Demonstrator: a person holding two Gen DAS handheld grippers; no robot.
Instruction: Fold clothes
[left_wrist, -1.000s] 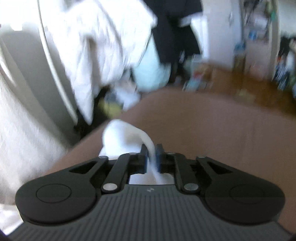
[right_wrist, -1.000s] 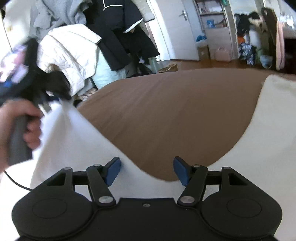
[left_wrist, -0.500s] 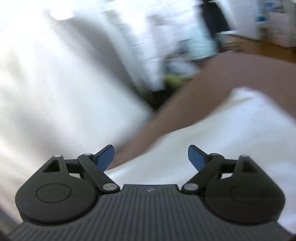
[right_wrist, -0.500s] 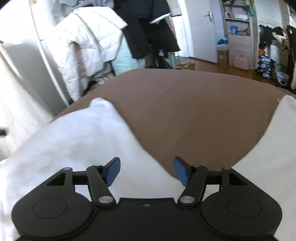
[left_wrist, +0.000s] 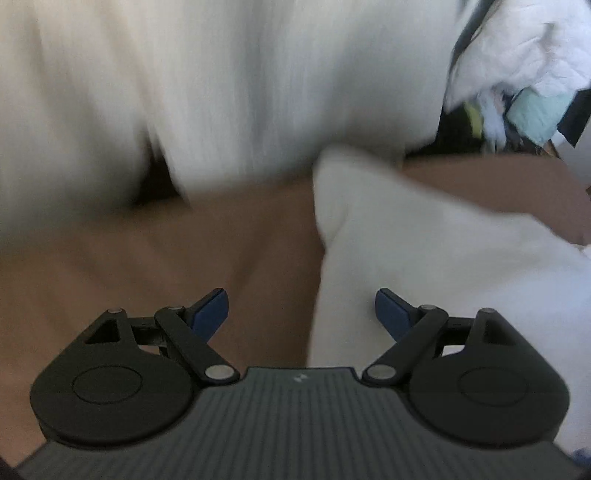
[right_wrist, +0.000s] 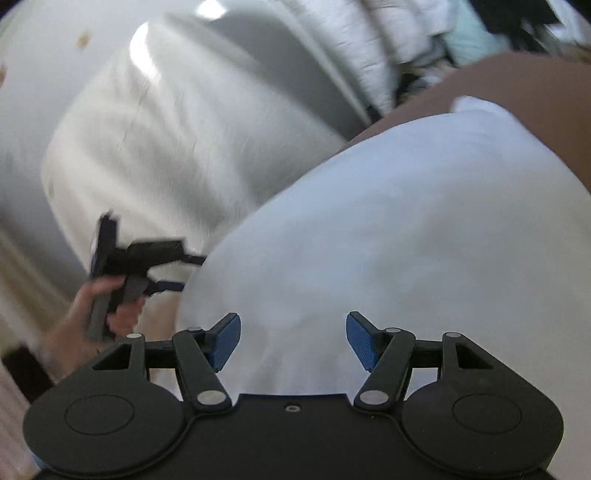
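On the left side, the left gripper (left_wrist: 300, 308) has its blue fingers spread wide with nothing pinched between them. Under it is the brown bed sheet (left_wrist: 159, 266). The white garment (left_wrist: 436, 266) lies on that sheet, with its edge running just under the gap between the fingers and most of the cloth off to the right. In the right wrist view, a hand (right_wrist: 92, 314) holds this gripper beside the left edge of the cloth.

The right gripper (right_wrist: 293, 341) is spread apart too, and it holds nothing. It hangs over the middle of the white garment.

What could go wrong? Both views are smeared, so the hands seem to be moving fast. A quick grab could miss the thin edge and pinch the bed sheet too. Then the sheet would bunch up and spoil the fold. If only one layer gets caught, the cloth could slide and end up crooked. White cloth next to the white pillows (right_wrist: 155, 147) is also easy to mix up.

What is hard to see? The far right part of the garment is cut off in both views. I cannot tell if it is a shirt or something else, or where its sleeves are. The pile of clothes (left_wrist: 517, 85) in the right corner is only a blur.
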